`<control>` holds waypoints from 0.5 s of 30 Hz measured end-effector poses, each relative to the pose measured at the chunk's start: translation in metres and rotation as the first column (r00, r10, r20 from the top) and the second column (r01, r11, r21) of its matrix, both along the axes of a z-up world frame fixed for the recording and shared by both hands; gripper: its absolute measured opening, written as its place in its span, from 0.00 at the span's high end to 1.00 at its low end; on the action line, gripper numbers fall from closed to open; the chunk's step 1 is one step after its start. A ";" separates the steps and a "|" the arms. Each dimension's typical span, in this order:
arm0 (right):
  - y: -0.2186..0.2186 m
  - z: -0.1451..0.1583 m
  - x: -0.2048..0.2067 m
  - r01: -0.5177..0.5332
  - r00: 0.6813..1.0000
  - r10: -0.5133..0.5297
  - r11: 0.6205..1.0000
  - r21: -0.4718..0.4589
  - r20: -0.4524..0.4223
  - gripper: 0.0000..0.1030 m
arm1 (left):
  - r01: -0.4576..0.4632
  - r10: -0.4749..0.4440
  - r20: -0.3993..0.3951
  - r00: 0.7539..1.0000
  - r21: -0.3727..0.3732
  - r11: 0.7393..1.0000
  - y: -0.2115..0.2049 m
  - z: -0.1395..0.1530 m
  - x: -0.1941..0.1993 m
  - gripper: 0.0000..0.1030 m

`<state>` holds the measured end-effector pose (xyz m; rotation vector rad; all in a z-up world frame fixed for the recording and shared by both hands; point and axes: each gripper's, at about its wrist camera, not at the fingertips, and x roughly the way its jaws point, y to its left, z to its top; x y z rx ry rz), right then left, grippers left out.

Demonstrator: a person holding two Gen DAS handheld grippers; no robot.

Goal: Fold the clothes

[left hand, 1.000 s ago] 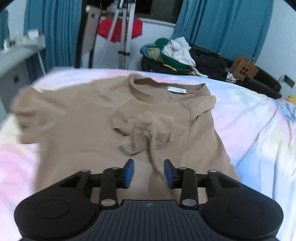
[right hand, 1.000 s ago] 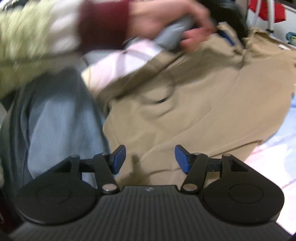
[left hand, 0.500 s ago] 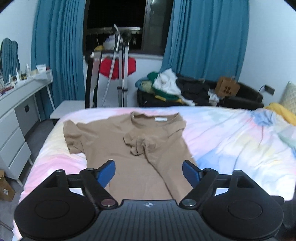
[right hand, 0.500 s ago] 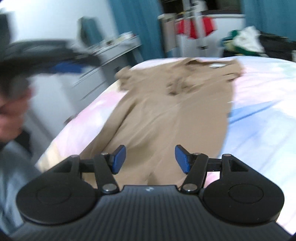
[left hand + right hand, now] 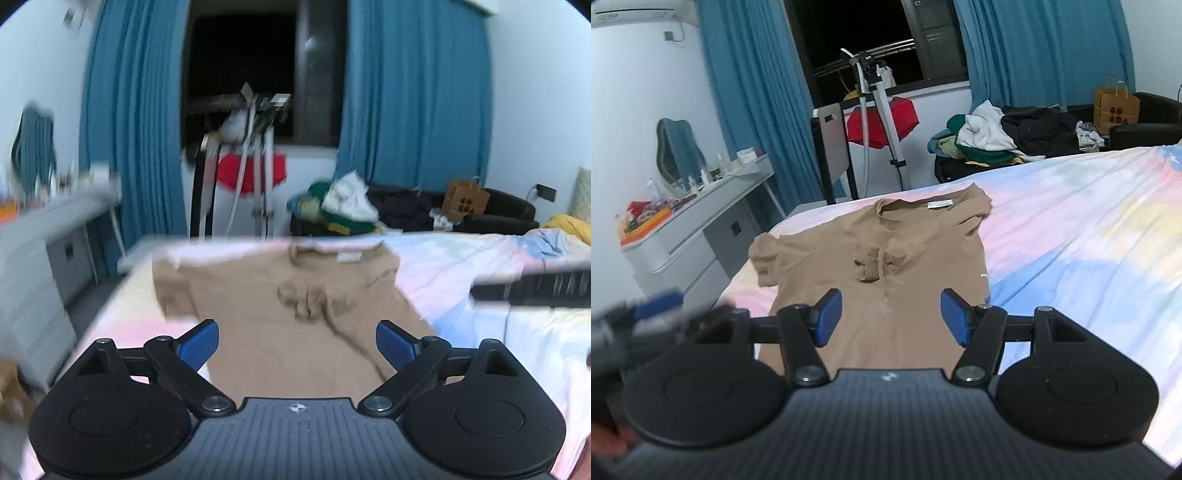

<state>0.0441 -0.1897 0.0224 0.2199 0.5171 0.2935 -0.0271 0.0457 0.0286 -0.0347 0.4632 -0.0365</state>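
A tan T-shirt [image 5: 886, 258] lies spread on the bed, collar and white label at the far end, with a bunched wrinkle in its chest. It also shows in the blurred left wrist view [image 5: 280, 314]. My left gripper [image 5: 297, 345] is open and empty, held above the shirt's near hem. My right gripper [image 5: 891, 317] is open and empty, also above the near part of the shirt. The left gripper shows blurred at the left edge of the right wrist view [image 5: 646, 314], and the right gripper shows blurred at the right of the left wrist view [image 5: 535, 290].
The bed has a pastel tie-dye sheet [image 5: 1071, 240]. A white dresser [image 5: 701, 221] stands to its left. Beyond the bed are a garment steamer stand [image 5: 882, 110], a pile of clothes [image 5: 997, 136] on a dark sofa and a paper bag [image 5: 1115, 107].
Both grippers have pulled back and risen from the shirt. The left jaws have opened wider. The right view swung from the shirt's side to face it along its length.
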 end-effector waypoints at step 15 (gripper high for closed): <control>-0.041 -0.088 0.049 0.043 0.992 -0.028 0.991 0.125 -0.125 0.14 | -0.433 0.245 -0.386 0.889 -0.540 0.721 0.147 -0.076 0.141 0.07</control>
